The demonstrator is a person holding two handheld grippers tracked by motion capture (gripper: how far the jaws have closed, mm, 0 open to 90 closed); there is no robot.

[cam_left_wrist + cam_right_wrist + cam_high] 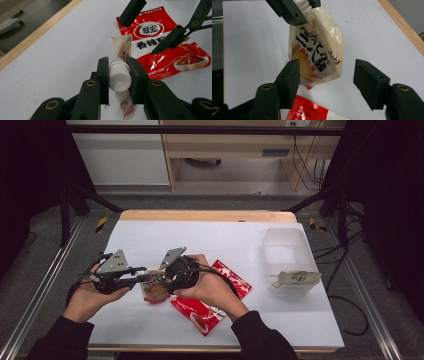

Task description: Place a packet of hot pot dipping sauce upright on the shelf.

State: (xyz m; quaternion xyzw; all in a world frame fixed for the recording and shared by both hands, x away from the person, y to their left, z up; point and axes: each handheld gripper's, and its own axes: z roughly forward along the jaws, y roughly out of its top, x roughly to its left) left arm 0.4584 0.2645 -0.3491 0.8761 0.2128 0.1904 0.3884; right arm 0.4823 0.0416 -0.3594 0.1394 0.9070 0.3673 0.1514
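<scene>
bright even tabletop light, dark surroundings

On the white table (150, 235), the clear plastic tub (289, 251) stands at the right — a small pale sachet (296, 278) lies across its near rim. The red foil packet (212, 312) lies near the centre front. Just left of it, the cream spouted pouch (154, 290) hangs between the left gripper (137, 279) and the right gripper (169, 282).
</scene>
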